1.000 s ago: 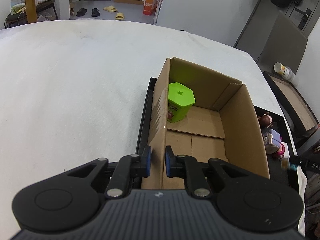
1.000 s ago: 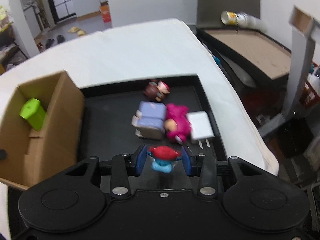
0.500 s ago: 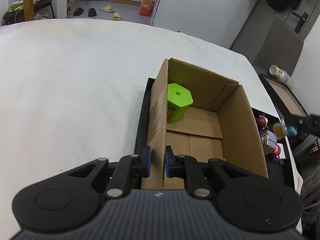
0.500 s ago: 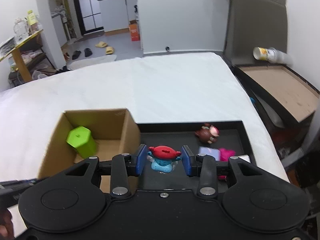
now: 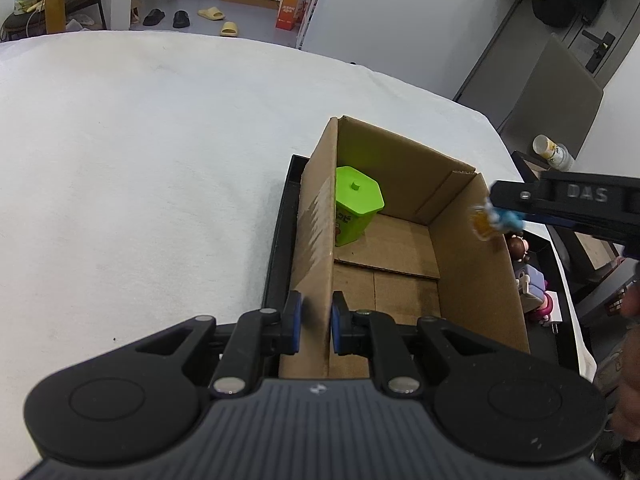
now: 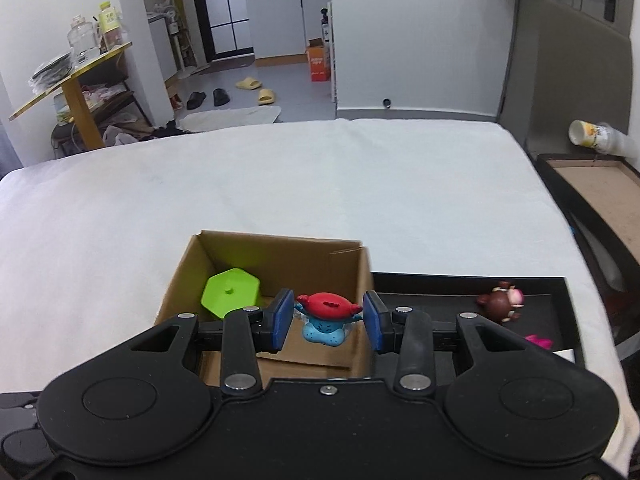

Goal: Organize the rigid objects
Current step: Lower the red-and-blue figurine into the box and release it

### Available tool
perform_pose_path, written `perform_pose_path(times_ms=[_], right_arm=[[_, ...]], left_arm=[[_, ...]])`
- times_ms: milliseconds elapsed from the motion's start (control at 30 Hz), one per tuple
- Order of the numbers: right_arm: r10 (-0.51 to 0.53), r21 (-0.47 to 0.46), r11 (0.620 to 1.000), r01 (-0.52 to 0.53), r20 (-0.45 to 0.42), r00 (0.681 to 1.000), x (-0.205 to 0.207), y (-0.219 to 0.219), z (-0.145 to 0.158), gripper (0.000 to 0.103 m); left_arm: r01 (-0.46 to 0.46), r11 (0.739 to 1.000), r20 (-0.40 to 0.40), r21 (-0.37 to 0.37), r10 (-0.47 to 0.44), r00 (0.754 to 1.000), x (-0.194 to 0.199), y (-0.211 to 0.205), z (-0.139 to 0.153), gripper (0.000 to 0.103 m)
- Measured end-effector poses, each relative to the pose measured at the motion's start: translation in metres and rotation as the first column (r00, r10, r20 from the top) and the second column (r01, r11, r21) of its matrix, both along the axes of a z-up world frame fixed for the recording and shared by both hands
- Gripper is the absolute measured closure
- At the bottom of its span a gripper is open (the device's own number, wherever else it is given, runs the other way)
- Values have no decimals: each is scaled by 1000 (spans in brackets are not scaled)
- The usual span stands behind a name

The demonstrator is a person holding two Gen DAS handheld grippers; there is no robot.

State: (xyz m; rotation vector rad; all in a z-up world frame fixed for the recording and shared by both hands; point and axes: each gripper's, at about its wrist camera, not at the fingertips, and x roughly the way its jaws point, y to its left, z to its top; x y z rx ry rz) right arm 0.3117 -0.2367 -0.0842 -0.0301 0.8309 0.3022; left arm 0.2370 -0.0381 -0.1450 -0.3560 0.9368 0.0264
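An open cardboard box [image 5: 476, 280] stands on a black tray [image 5: 276, 240] on the white table. A green hexagonal container [image 5: 354, 208] sits in the box's far left corner; it also shows in the right wrist view [image 6: 230, 291]. My left gripper [image 5: 313, 318] is shut on the box's left wall. My right gripper [image 6: 326, 320] is shut on a small blue figure with a red cap [image 6: 326, 318] and holds it over the box [image 6: 280, 258]. In the left wrist view the right gripper [image 5: 490, 216] hovers at the box's right wall.
Other toys lie on the tray [image 6: 460, 286] right of the box: a brown figure [image 6: 500, 306], a pink one [image 6: 538, 340] and a purple block figure [image 5: 530, 284]. A second shallow tray [image 6: 592, 176] with a lying cup [image 6: 596, 138] sits beyond the table's right edge.
My right gripper has risen from the tray and moved left with the blue figure to above the box. My left gripper has kept its hold on the box wall.
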Motion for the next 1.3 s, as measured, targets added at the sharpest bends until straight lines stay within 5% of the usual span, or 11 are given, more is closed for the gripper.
perform_pose_path(times_ms=[767, 1300], right_arm=[[20, 55, 998, -16, -61, 998, 24, 27, -33, 59], [-93, 38, 995, 93, 2, 996, -7, -51, 4, 50]], left_arm=[[14, 1000, -7, 0, -14, 1000, 3, 1, 1, 89], [2, 1000, -5, 19, -2, 1000, 3, -3, 6, 90]])
